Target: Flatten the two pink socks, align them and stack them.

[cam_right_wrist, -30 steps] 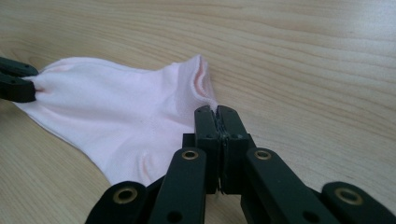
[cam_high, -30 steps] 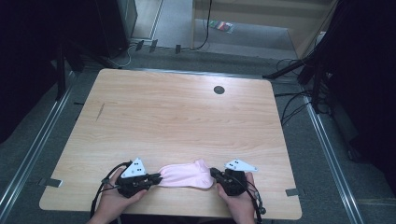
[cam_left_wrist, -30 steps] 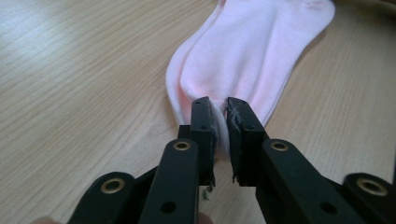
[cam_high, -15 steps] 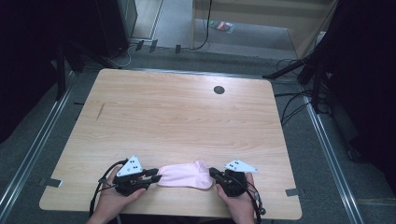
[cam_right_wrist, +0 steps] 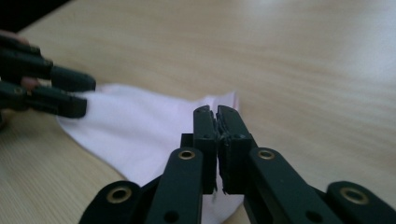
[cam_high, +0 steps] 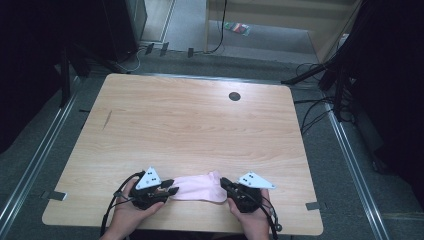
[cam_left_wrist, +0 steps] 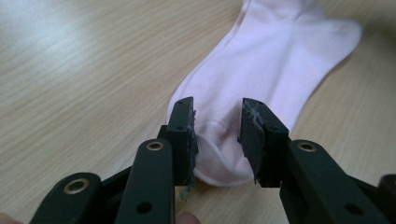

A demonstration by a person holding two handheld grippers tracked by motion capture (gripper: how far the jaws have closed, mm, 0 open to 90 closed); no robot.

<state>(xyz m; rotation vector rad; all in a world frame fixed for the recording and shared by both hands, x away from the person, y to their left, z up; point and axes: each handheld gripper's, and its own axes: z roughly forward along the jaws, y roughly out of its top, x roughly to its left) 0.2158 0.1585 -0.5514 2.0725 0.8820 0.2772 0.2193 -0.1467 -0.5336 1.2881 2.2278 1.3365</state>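
Since the earlier frames the left gripper (cam_left_wrist: 217, 135) has been opening its jaws: they were pressed on the near end of the sock (cam_left_wrist: 266, 70) and are now standing spread, with the toe lying between the pads but no longer pinched. Otherwise little is shifting; both hands are staying near the front edge of the table (cam_high: 190, 120), and the sock (cam_high: 196, 186) is lying flat there between the two grippers, stretched from the left one (cam_high: 170, 187) to the right one (cam_high: 224, 184). The right gripper (cam_right_wrist: 217, 123) is keeping its jaws pressed together on the sock's (cam_right_wrist: 135, 130) other end, the cloth pinched between the pads. The release on the left is suggesting that the sock is being laid out and let go; the right end is probably waiting its turn, so the placing is looking nearly done but not finished.
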